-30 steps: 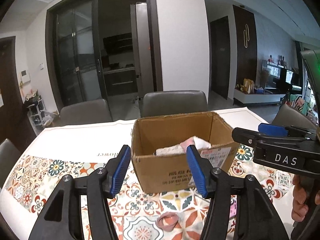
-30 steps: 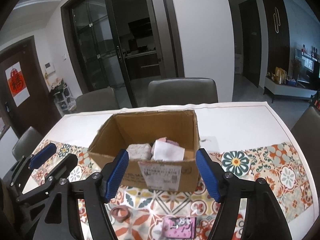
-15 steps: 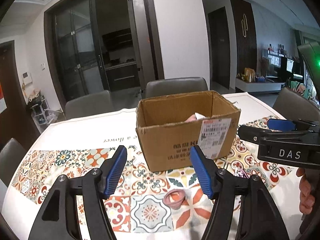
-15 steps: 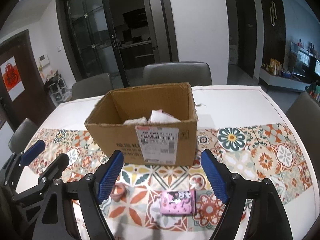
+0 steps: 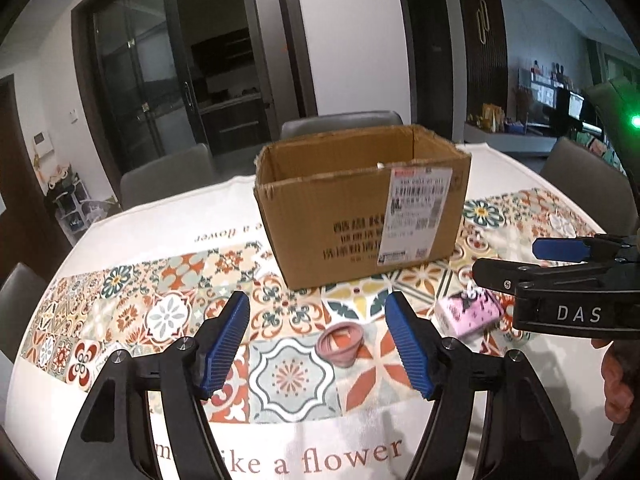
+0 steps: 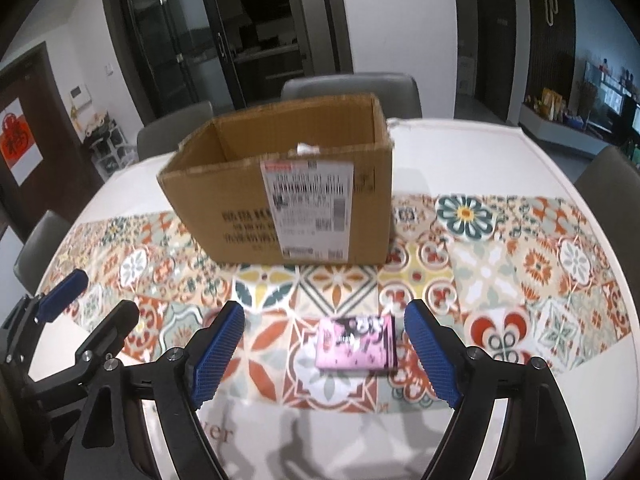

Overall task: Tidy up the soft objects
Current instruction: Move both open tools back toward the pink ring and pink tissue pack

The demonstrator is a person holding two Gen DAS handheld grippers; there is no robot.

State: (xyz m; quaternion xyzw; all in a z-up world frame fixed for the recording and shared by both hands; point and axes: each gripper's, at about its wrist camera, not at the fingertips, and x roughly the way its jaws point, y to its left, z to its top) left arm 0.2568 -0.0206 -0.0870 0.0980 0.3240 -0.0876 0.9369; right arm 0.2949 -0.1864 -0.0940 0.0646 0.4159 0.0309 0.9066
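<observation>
Covering the table (image 6: 460, 140), patterned cloth (image 6: 492, 264).

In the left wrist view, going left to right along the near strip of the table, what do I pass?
Left claw, with the pink scrunchie lying between its fingers → pink tissue pack → right claw.

Brown cardboard box (image 6: 280, 184), white label. Pink printed tissue pack (image 6: 356, 342). Pink coiled band (image 5: 340, 342). Surface (image 6: 500, 264): white, multicolour floral tiles. Tongs pads (image 6: 218, 354) blue.
</observation>
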